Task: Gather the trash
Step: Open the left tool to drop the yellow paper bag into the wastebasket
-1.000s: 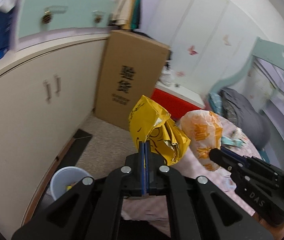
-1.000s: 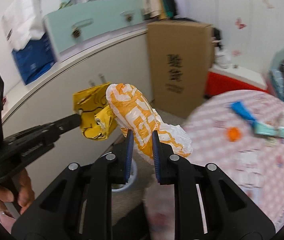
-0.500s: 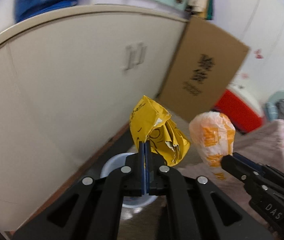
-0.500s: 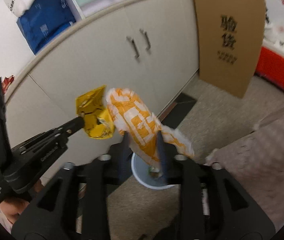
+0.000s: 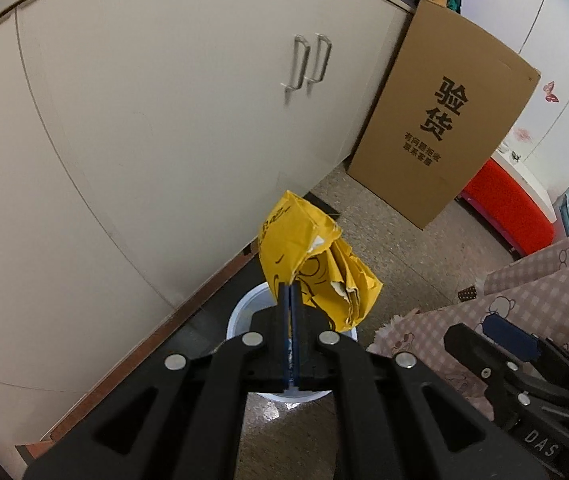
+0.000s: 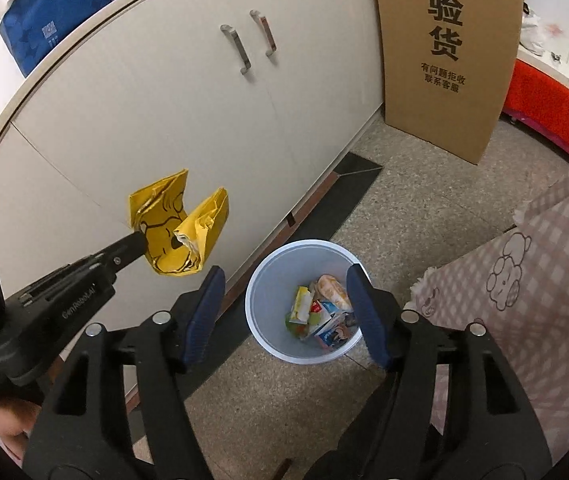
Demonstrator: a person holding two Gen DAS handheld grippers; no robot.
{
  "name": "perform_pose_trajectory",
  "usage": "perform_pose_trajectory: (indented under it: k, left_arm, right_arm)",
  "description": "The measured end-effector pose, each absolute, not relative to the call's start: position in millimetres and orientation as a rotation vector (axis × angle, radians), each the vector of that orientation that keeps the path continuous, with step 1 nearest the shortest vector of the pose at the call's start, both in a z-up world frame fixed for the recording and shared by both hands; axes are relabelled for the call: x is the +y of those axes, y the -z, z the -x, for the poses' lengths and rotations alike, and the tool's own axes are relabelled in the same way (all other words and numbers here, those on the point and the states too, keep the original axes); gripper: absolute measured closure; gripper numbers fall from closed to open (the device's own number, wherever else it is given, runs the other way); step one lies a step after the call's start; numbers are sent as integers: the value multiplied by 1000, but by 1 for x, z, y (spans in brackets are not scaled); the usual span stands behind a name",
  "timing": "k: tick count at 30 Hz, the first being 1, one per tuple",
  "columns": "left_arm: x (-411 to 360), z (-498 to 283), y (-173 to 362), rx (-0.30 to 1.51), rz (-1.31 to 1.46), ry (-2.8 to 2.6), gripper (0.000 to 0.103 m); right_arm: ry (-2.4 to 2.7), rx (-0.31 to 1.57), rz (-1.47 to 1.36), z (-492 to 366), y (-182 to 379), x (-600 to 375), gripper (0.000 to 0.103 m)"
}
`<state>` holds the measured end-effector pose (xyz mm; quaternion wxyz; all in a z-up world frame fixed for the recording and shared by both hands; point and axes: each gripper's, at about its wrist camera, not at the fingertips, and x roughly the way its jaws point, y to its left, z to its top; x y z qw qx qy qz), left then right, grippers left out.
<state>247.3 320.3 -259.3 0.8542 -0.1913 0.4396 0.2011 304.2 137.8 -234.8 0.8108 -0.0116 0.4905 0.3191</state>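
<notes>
Pinching yellow wrapper, left claw closed.

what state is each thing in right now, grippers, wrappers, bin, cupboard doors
left gripper: shut on the yellow wrapper
yellow wrapper: crumpled, held in the air above the bin
right gripper: open, jaws have just been opening, nothing between them
orange wrapper: lying in the bin
bin: upright, uncovered, partly filled with trash
cupboard doors: closed
cardboard box: upright against the cupboard

Left tongs pinched tight, right tongs just spread wide, empty.
</notes>
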Motion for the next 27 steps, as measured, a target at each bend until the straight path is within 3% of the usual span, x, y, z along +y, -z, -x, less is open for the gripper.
perform_pose_trajectory:
  k: [22, 23, 24, 25, 27]
  left_arm:
    - [291, -270, 253, 944, 371, -362, 99]
    - [292, -271, 255, 955, 371, -367, 97]
    - [292, -273, 257, 966, 373, -372, 85]
    - [293, -273, 258, 971, 377, -377, 64]
    - [294, -270, 258, 957, 376, -397, 58]
  right_arm:
    - [-658, 987, -56, -308, 217, 114, 37]
    - [-655, 988, -56, -309, 217, 113, 37]
    - [-653, 989, -58, -309, 217, 112, 36]
    - [-652, 991, -61, -309, 217, 110, 36]
    - [-648, 990, -62, -309, 215, 107, 36]
